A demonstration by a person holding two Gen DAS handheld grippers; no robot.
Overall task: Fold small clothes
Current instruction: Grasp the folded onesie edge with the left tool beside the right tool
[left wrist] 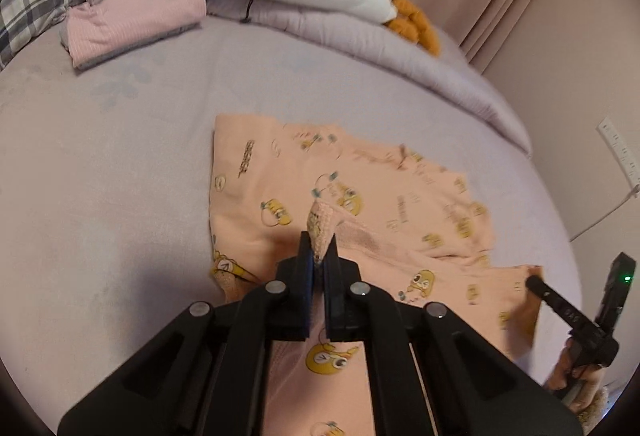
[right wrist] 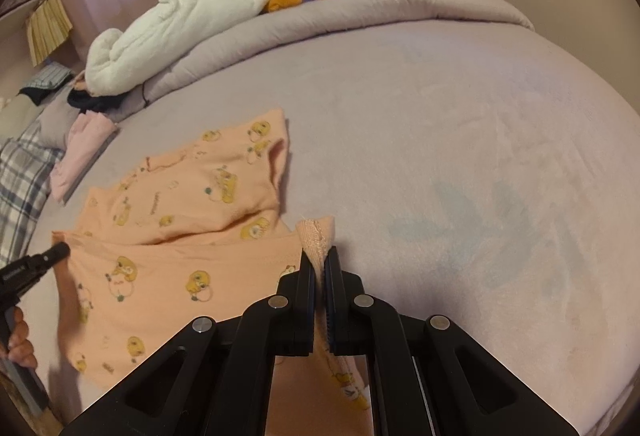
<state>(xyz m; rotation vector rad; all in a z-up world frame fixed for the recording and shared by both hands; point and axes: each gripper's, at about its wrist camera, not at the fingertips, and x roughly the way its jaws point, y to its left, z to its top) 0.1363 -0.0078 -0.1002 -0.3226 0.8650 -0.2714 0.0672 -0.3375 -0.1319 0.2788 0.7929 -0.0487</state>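
Both tongs pinched nearly closed on ribbed hem corners of the peach garment [left wrist: 344,196]: left gripper [left wrist: 318,256] on one corner, right gripper [right wrist: 319,260] on the other. Garment spread on the lilac bed [left wrist: 100,164], long axis running toward 1 o'clock from the left gripper, toward 10 o'clock from the right. Probably a lift toward 12 o'clock next; both equally near.
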